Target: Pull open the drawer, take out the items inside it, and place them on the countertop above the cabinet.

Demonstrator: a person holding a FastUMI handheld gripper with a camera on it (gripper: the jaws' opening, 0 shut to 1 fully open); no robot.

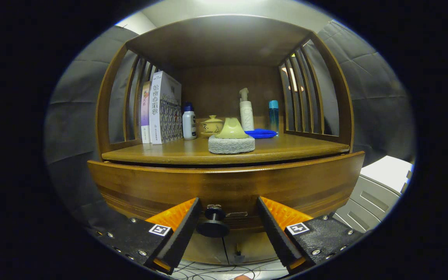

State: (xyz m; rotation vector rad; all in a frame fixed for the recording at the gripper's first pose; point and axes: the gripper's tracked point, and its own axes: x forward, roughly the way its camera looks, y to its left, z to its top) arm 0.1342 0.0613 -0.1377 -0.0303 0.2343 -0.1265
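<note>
A wooden cabinet fills the view, with its drawer front [224, 186] just under the countertop [286, 149]. The drawer's dark round knob [213, 222] sits between my fingers, nearer the left one, with a gap on each side. My gripper [228, 217] is open around the knob and touches nothing. A scrub sponge with a yellow-green handle [231, 139] rests on the countertop near its front edge. The drawer's inside is hidden.
On the countertop stand books [161, 109] at the left, a white bottle with a blue cap [188, 121], a lidded ceramic cup [211, 126], a pump bottle [246, 109], a teal bottle [273, 114] and a blue dish [262, 133]. A grey-white unit [379, 186] stands to the right.
</note>
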